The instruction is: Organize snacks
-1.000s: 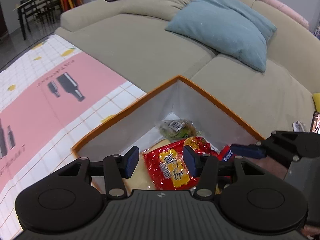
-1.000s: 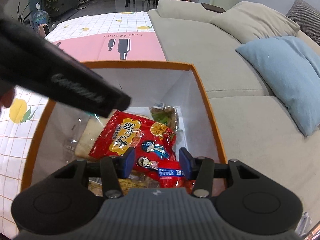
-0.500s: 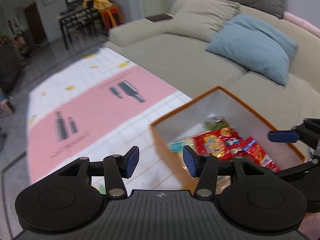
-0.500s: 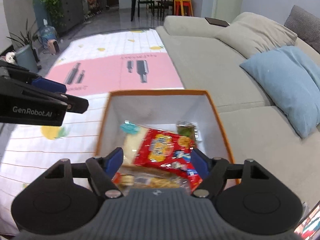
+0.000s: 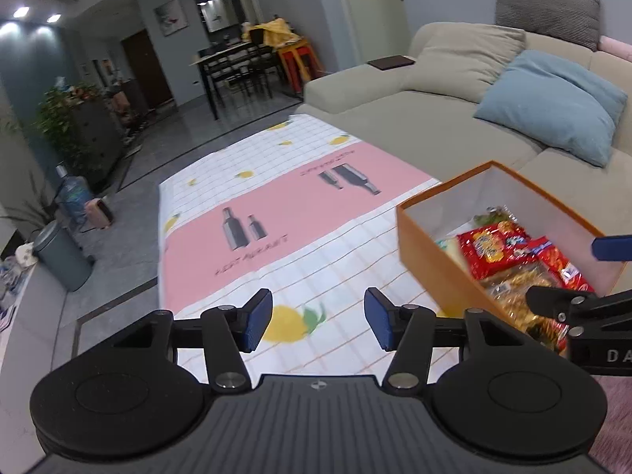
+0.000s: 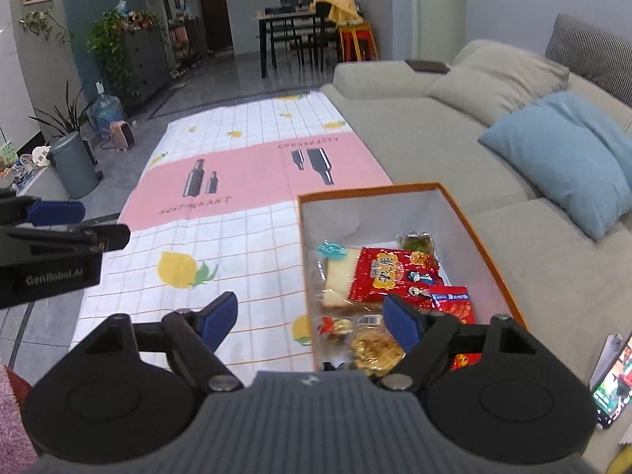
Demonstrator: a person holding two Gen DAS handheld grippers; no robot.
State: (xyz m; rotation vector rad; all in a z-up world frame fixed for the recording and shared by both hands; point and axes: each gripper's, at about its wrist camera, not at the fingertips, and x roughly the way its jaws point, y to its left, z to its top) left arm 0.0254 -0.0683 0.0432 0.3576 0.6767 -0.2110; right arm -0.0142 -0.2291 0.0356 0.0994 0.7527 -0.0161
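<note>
Both our grippers, left [image 5: 318, 318] and right [image 6: 312, 318], have just been opening and gape empty; snacks [image 6: 389, 276] lie in the orange box [image 6: 491, 260] on the cloth [image 6: 237, 197].

A low table, covered by a checked cloth [image 6: 252, 245] with a pink band, lemons and bottle prints, stands left of the sofa [image 6: 399, 118]. An orange box [image 6: 489, 260] sits on its near right part, holding snack packets [image 6: 395, 272].
</note>
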